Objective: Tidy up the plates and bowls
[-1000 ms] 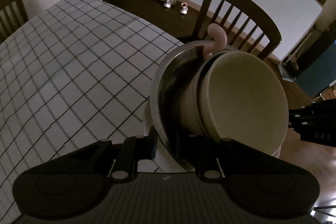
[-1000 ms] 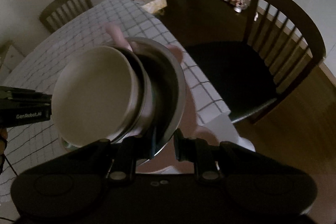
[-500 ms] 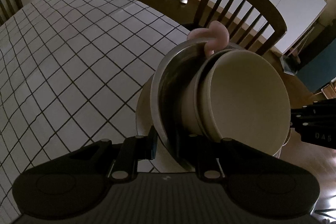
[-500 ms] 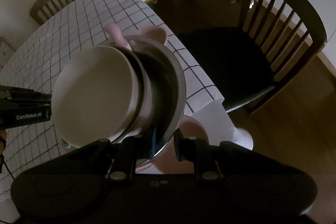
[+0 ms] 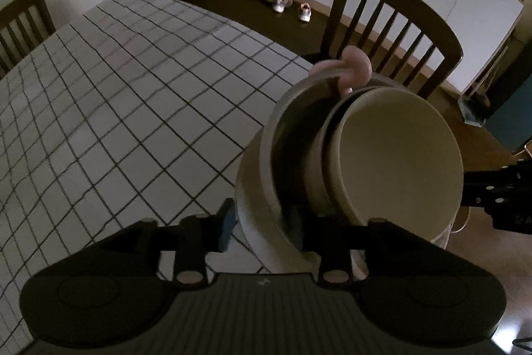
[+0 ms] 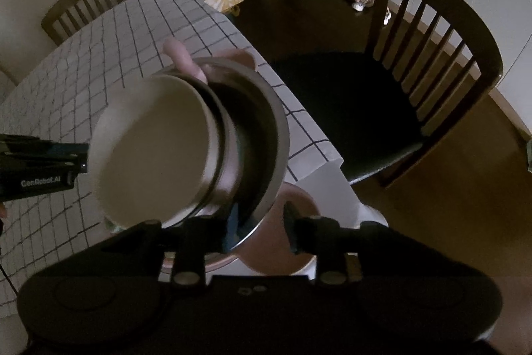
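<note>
The checked table (image 5: 133,108) fills the left wrist view from nine to twelve o'clock, and at its edge toward three o'clock a hand (image 5: 355,69) holds the tilted steel bowl (image 5: 282,135), cream bowl (image 5: 392,155) nested inside. The left gripper (image 5: 262,223) and right gripper (image 6: 257,227) straddle the steel rim at six o'clock, their jaws having just spread clear, probably to hand the stack over.

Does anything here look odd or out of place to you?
Yes: the nested bowls are tipped on their side at the corner of the table, with a bare finger hooked over the rim of the metal bowl.
</note>
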Motion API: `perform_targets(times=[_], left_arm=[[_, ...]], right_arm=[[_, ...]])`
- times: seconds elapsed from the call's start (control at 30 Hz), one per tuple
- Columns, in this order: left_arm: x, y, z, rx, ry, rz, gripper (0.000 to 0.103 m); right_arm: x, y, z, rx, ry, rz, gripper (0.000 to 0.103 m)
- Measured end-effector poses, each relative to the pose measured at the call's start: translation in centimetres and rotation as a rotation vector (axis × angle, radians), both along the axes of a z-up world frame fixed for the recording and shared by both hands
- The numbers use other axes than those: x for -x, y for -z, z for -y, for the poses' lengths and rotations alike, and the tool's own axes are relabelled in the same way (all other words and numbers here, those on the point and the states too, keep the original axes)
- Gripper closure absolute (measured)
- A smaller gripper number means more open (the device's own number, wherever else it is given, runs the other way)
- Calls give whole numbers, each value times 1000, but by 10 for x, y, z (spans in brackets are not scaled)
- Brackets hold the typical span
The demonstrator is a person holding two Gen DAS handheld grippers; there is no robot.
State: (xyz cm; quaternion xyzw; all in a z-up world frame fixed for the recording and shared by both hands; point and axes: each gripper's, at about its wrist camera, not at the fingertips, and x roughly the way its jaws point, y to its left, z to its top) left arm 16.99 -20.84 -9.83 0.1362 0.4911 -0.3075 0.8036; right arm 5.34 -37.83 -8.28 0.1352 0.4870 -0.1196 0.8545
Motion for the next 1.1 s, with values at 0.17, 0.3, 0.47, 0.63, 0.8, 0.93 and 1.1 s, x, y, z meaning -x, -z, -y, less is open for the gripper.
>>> perform_targets(times=[0.17,0.3,0.47,0.63,0.8,0.93,1.1], left_arm=[[11,-15,-17,27,-14,43,51],[21,-28,-30,53,-24,64,50],[43,-47,-45,88,-30,118,40],[65,-64,-60,134,-29,156,36],[90,-77,-74,192,-32,199,25],[109,-87,-82,223,-19,233,21],[127,-94,-88,226,-1,278,12]], right_arm=[[13,-15,-8,34,2,55,65],[23,-29,-18,51,-7,110,56],[38,-47,-33,68,-25,185,43],[56,-60,-48,85,-45,263,30],[75,-69,-60,99,-55,346,18],[91,-76,-68,113,-47,408,9],[104,-81,-77,130,-41,445,5]])
